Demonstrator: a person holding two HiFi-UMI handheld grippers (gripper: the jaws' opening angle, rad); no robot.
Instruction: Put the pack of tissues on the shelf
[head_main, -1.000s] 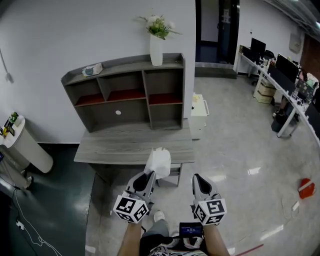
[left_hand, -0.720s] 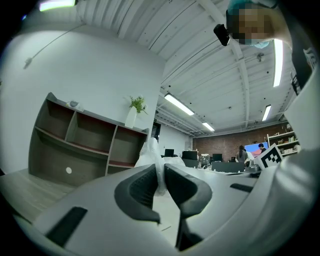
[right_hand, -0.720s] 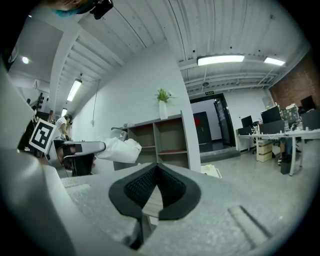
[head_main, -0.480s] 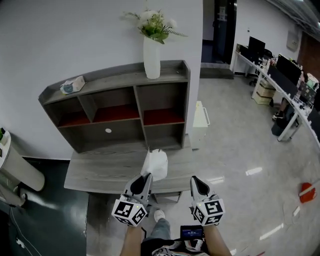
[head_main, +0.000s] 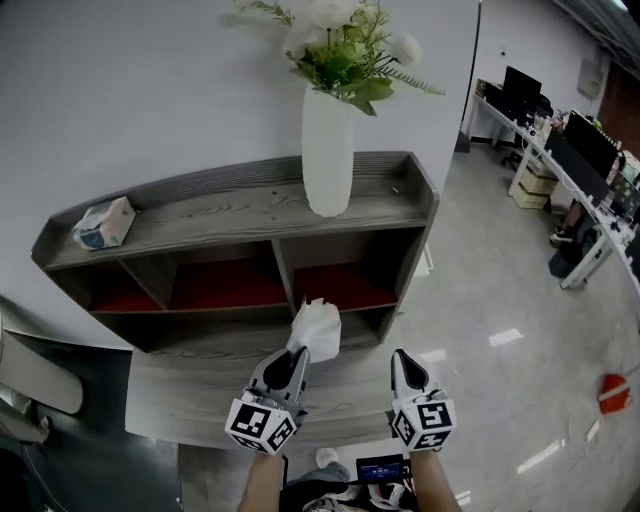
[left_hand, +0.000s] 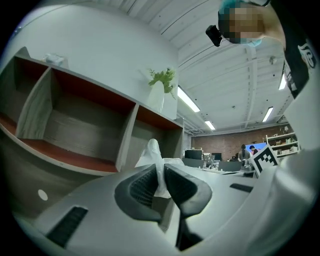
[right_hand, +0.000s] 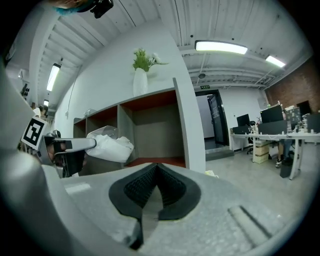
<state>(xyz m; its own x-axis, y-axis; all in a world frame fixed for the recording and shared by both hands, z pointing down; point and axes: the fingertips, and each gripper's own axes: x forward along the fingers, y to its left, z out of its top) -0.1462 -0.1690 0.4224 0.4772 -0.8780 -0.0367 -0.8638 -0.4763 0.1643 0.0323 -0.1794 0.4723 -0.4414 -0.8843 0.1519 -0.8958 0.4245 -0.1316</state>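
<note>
My left gripper (head_main: 295, 358) is shut on a white pack of tissues (head_main: 317, 329), pinching its near edge so the pack sticks out ahead of the jaws (left_hand: 156, 161). The pack hangs above the desk surface (head_main: 200, 395), in front of the grey shelf unit (head_main: 240, 205) and level with its lower right compartment (head_main: 345, 285). In the right gripper view the pack (right_hand: 111, 147) shows at the left, held by the other gripper. My right gripper (head_main: 402, 368) is shut with nothing between its pads, beside the left one.
A white vase with flowers (head_main: 328, 160) stands on the shelf top, and a tissue box (head_main: 103, 222) lies at its left end. The compartments have red floors and look bare. Office desks with monitors (head_main: 585, 150) stand far right on the glossy floor.
The view has come much closer to the shelf unit, which now fills the frame. Both grippers and the held pack moved forward with it, over the desk.
</note>
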